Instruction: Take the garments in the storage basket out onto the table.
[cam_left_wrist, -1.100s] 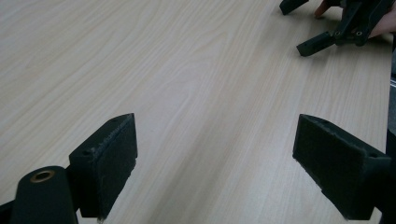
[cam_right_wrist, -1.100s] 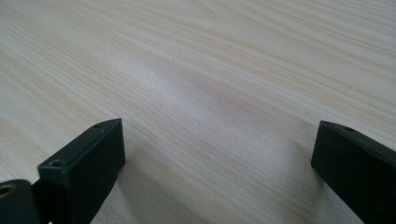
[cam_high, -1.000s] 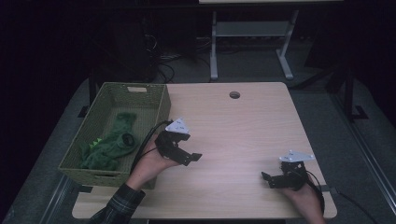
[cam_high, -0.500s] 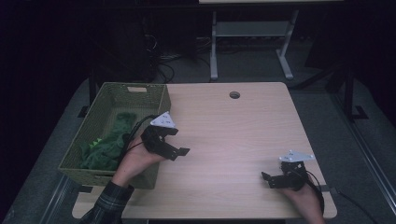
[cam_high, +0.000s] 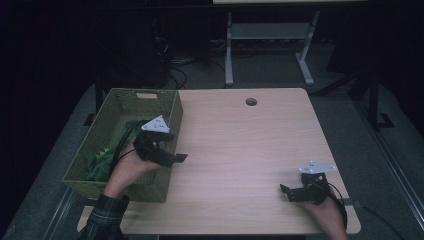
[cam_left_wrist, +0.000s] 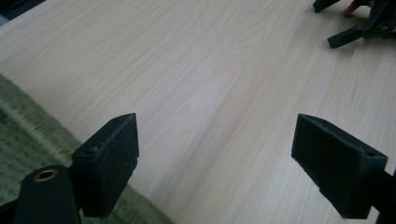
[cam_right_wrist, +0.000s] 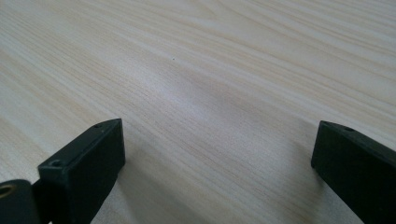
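Note:
A green woven basket (cam_high: 116, 97) stands on the left side of the light wooden table (cam_high: 250, 145). A green soft toy (cam_high: 101, 163) lies inside it, partly hidden by the person's left hand. My left gripper (cam_high: 172, 151) hovers over the basket's right wall, open and empty. In the left gripper view its jaws (cam_left_wrist: 215, 158) stand wide apart above bare wood, with the basket's rim (cam_left_wrist: 28, 135) at lower left. My right gripper (cam_high: 295, 192) rests near the table's front right corner, open (cam_right_wrist: 217, 158) with nothing between its jaws.
A round cable hole (cam_high: 251, 101) sits near the table's far edge. Beyond the table a white metal stand (cam_high: 267, 32) and loose cables (cam_high: 180, 70) lie on the dark floor. The right gripper (cam_left_wrist: 359, 23) appears far off in the left gripper view.
My left gripper has moved left and a little farther away, from over the table to the basket's right wall. The right gripper has stayed still.

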